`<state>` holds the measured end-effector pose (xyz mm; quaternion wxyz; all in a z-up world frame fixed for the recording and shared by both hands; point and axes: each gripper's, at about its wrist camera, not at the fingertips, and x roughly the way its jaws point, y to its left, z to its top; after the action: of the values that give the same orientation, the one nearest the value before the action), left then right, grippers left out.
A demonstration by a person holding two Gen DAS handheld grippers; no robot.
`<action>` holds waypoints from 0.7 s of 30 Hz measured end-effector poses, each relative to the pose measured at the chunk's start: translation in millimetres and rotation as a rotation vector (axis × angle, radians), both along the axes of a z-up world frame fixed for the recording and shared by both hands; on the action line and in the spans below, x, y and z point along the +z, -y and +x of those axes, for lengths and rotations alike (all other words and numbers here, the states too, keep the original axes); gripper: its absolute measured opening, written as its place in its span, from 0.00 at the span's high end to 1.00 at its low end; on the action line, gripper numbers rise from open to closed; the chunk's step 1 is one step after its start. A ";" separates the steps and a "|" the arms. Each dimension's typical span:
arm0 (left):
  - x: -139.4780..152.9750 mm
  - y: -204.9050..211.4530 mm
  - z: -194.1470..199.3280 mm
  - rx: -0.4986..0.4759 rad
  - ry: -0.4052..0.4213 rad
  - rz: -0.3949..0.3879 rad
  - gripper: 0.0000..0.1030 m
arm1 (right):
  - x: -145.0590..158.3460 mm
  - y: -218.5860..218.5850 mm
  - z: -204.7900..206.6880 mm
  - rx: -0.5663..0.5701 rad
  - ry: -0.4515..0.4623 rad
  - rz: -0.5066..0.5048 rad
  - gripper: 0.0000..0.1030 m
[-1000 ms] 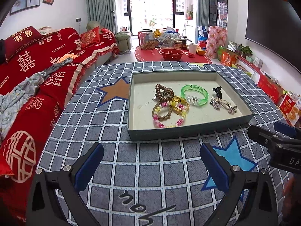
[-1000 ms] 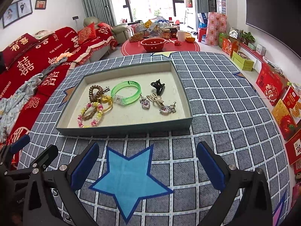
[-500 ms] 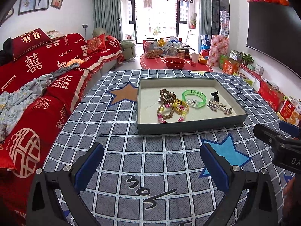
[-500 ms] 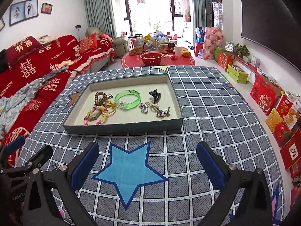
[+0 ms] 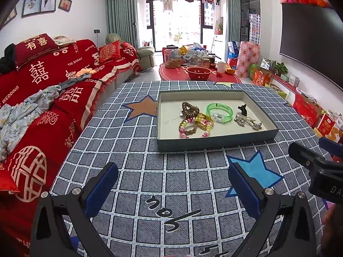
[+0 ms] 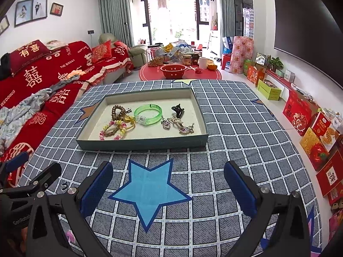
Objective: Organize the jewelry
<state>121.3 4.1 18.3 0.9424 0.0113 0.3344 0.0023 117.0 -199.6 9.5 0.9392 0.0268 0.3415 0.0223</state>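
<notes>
both grippers released, jewelry all in the tray

at the bottom of my left wrist view the left gripper (image 5: 172, 189) has its blue pads spread wide with nothing between them, hanging over the grey checked tablecloth (image 5: 133, 171). in the right wrist view the right gripper (image 6: 168, 189) is just as released and empty, above a blue star (image 6: 148, 189) printed on the cloth. each gripper shows at the edge of the other's frame, so they sit side by side.

further up, in the middle of both frames, the shallow blue-grey tray (image 6: 141, 144) lies flat on the cloth, well apart from both grippers. all the jewelry is inside it: a pink and yellow beaded bracelet (image 6: 111, 130) at the tray's lower left, touching a brown bead bracelet (image 6: 117, 111) and a yellow ring-shaped piece (image 6: 129, 121); a green bangle (image 6: 148, 114) in the centre; silver heart charms (image 6: 178, 126) to its lower right; a small black clip (image 6: 177, 109) above them.

beyond the table, a red sofa (image 6: 42, 75) fills the left of the frame, and a red bowl (image 6: 173, 71) sits on a round red rug top centre.
</notes>
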 end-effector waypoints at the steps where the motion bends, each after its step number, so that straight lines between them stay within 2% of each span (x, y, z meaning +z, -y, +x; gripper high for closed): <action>1: 0.1 0.4 -0.2 0.000 0.001 0.001 0.00 | 0.4 0.3 -0.4 -0.001 0.001 0.000 0.00; 21: 0.1 0.9 -0.5 0.000 0.001 0.002 0.00 | 2.4 2.5 -3.5 -0.001 0.008 0.002 0.00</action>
<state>120.8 3.2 18.4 0.9426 0.0121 0.3338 0.0024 113.6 -202.1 11.9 0.9406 0.0278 0.3376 0.0221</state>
